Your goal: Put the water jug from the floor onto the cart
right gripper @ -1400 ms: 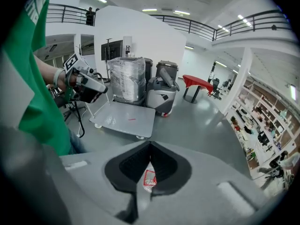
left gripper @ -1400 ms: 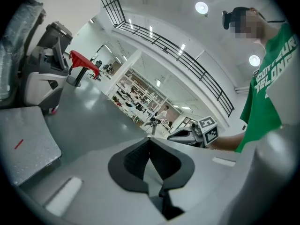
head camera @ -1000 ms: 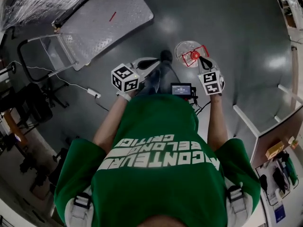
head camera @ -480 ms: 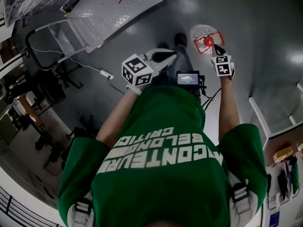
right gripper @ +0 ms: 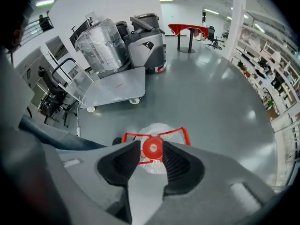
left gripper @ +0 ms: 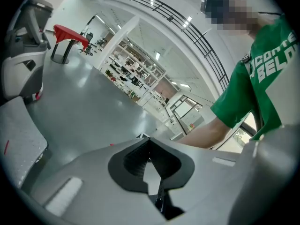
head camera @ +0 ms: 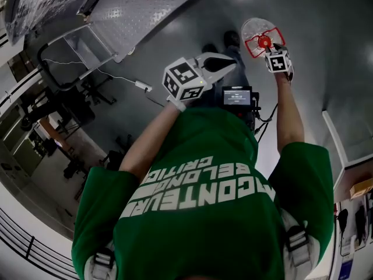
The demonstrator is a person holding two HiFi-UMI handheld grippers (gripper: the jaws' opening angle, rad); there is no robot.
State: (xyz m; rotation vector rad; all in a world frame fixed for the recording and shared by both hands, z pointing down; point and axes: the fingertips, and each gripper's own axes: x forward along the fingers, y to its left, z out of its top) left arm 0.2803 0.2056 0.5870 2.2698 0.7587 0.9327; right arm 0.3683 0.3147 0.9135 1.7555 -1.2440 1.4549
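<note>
The water jug (head camera: 255, 29) stands on the grey floor, clear, with a red cap (right gripper: 152, 148) and a red handle frame (right gripper: 180, 134). My right gripper (right gripper: 152, 145) points steeply down right above it. Its jaws have just been opening and are open, with the cap seen in the gap between the tips; no pad presses on it. In the head view the right gripper (head camera: 271, 44) sits at the jug's near rim. My left gripper (head camera: 228, 60) hovers left of the jug, shut and empty (left gripper: 150, 142). The flat metal cart (head camera: 140, 7) lies to the upper left.
The cart (right gripper: 117, 87) has a tube handle (right gripper: 65, 67) at its left end. Behind it stand a shrink-wrapped load (right gripper: 99, 43) and a grey floor machine (right gripper: 146, 40). A white cable (head camera: 119, 77) crosses the floor. A chair (right gripper: 52, 97) is near the handle, shelving (right gripper: 276, 74) at right.
The person has bent further forward. The right gripper has dropped toward the jug's cap and now sits over it. The left gripper has shifted forward and toward the jug.
</note>
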